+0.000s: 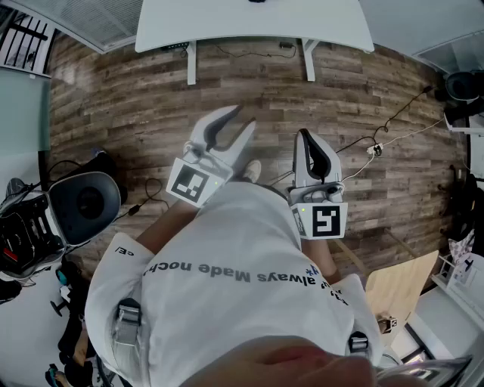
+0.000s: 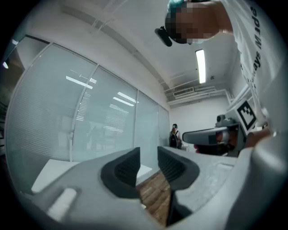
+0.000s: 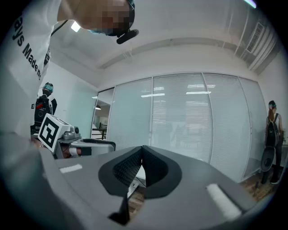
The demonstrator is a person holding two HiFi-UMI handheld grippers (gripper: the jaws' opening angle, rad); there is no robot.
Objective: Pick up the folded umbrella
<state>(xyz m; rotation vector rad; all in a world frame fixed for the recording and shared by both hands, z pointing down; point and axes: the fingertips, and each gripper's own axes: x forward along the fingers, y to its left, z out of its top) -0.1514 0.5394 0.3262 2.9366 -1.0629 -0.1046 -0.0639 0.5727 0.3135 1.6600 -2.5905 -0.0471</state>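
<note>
No folded umbrella shows in any view. In the head view both grippers are held level in front of the person's white shirt, above a wood-plank floor (image 1: 136,113). My left gripper (image 1: 240,119) has its jaws a little apart, with nothing between them; the left gripper view shows the same narrow gap at my left gripper (image 2: 148,155). My right gripper (image 1: 303,134) is shut with its tips touching and nothing in it, as is also seen on my right gripper (image 3: 142,152) in its own view.
A white table (image 1: 257,23) stands ahead. A grey office chair (image 1: 87,200) is at the left, cables (image 1: 378,143) trail over the floor at the right, and a wooden board (image 1: 393,287) lies at the lower right. Glass partitions with blinds (image 3: 198,121) enclose the room.
</note>
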